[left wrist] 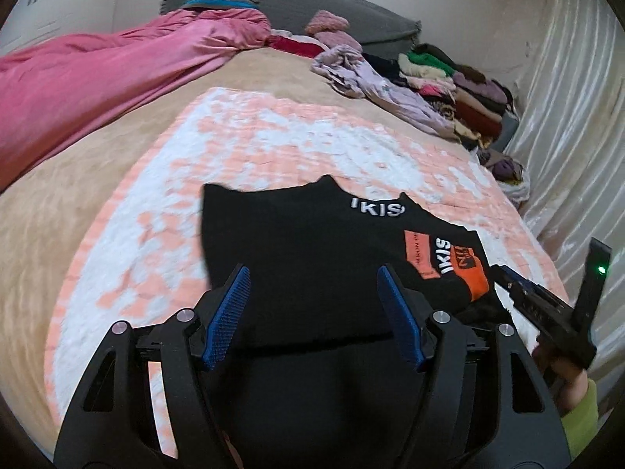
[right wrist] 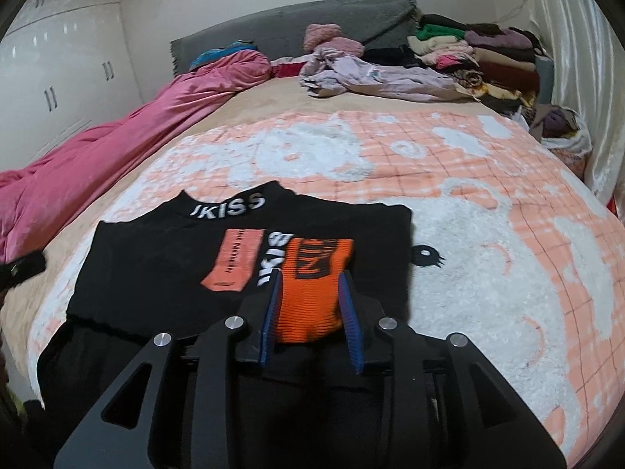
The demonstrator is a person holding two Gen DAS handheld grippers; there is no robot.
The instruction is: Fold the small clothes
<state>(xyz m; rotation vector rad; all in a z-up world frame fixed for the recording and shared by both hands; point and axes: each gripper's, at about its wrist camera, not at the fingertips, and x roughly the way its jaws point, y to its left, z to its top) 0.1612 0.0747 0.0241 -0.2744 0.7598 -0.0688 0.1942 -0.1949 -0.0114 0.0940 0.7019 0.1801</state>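
A small black top [left wrist: 312, 242] with white "IKISS" lettering and orange patches lies on the peach-and-white blanket [left wrist: 242, 144]; it also shows in the right wrist view [right wrist: 164, 254]. Its orange sleeve cuff [right wrist: 312, 297] is folded over the front. My left gripper [left wrist: 312, 285] is open, low over the top's lower part, holding nothing. My right gripper [right wrist: 310, 285] has its blue pads [right wrist: 273, 305] on either side of the orange cuff; whether they pinch it is unclear. The right gripper also shows in the left wrist view [left wrist: 519, 285], at the top's right edge.
A pink duvet [left wrist: 97, 78] lies along the bed's left side. A crumpled lilac garment [right wrist: 367, 74] and a stack of folded clothes [right wrist: 480, 58] sit at the far end by the grey headboard [right wrist: 281, 27]. A shiny curtain [left wrist: 566, 117] hangs on the right.
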